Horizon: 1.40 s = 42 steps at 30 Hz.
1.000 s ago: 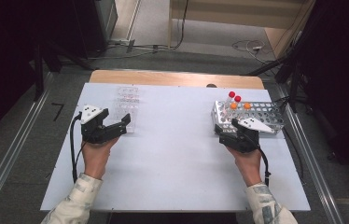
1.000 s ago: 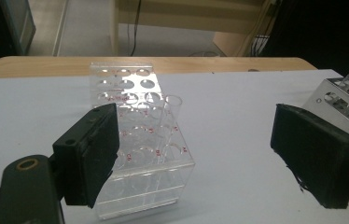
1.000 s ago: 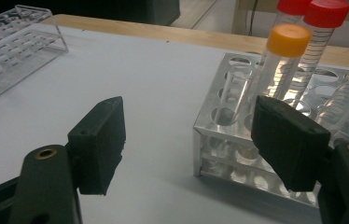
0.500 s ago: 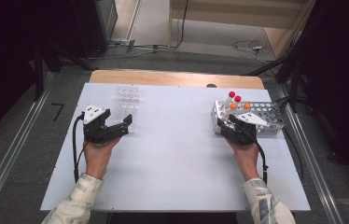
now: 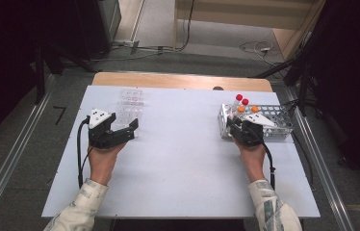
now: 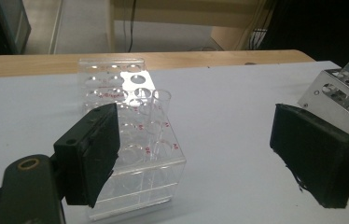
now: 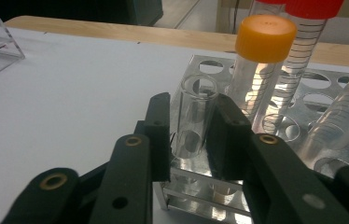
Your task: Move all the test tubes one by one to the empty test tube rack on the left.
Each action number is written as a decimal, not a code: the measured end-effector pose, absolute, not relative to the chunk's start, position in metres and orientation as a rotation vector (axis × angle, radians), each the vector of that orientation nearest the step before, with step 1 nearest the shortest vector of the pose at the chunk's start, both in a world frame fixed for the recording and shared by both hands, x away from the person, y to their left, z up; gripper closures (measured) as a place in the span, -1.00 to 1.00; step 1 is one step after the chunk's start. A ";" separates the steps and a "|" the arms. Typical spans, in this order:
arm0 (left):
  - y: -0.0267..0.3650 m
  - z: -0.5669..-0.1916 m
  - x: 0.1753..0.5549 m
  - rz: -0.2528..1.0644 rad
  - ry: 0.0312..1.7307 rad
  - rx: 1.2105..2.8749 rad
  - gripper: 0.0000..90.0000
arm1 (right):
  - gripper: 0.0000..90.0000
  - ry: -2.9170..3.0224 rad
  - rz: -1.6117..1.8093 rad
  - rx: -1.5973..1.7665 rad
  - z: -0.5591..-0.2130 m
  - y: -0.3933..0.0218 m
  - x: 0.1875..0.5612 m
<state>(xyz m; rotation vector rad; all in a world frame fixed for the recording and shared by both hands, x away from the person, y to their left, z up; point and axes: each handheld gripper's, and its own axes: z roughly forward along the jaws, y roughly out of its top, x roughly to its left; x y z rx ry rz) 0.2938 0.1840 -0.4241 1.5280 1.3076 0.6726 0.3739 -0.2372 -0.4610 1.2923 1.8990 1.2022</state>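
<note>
Laboratory bench setting: white table (image 5: 178, 168) bearing a metal tube rack (image 5: 274, 120) with capped graduated tubes (image 7: 261, 70), a clear acrylic rack (image 6: 130, 140), cables across the floor.

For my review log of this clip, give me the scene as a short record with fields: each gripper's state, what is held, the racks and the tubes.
right gripper: jaws have just been closing, now shut on the open glass tube
glass tube: upright, uncapped, in a corner hole of the metal rack
left gripper: open, holds nothing
clear plastic rack: by the left gripper, one clear tube in it
capped tubes: orange-capped tube and red-capped tube stand in the metal rack
table: white top
</note>
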 end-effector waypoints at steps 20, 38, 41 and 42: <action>0.184 -0.423 0.293 0.674 1.302 1.527 -0.63 | 0.61 1.795 1.282 1.189 -0.417 -0.239 0.355; 0.179 -0.419 0.290 0.673 1.281 1.522 -0.62 | 0.61 1.888 1.370 1.120 -0.408 -0.216 0.338; 0.176 -0.419 0.289 0.667 1.268 1.529 -0.59 | 0.61 1.915 1.381 1.099 -0.409 -0.208 0.335; 0.175 -0.419 0.288 0.663 1.263 1.535 -0.59 | 0.61 1.926 1.384 1.092 -0.409 -0.204 0.333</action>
